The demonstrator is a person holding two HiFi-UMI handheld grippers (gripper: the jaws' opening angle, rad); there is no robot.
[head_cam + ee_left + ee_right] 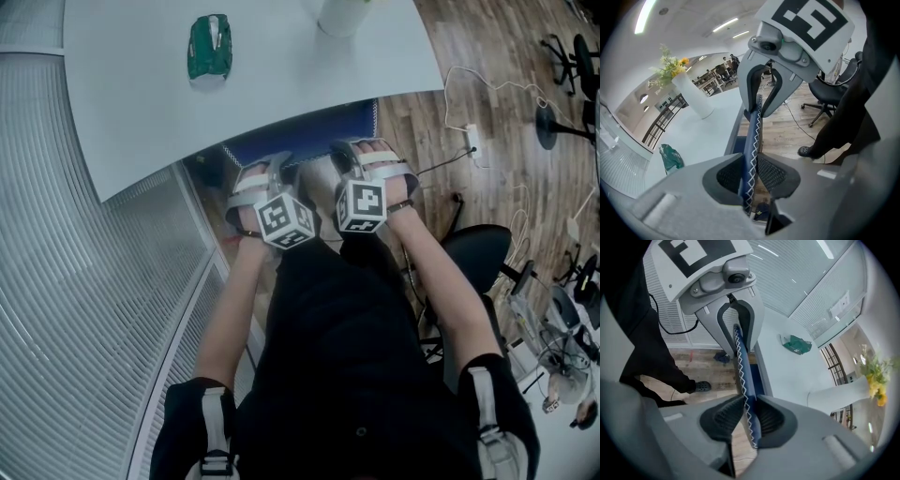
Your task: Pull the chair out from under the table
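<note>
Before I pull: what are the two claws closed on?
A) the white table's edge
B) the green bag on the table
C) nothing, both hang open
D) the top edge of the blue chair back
D: the blue chair back with white stitching sits pinched in the left claw and in the right claw, as each gripper view shows.
</note>
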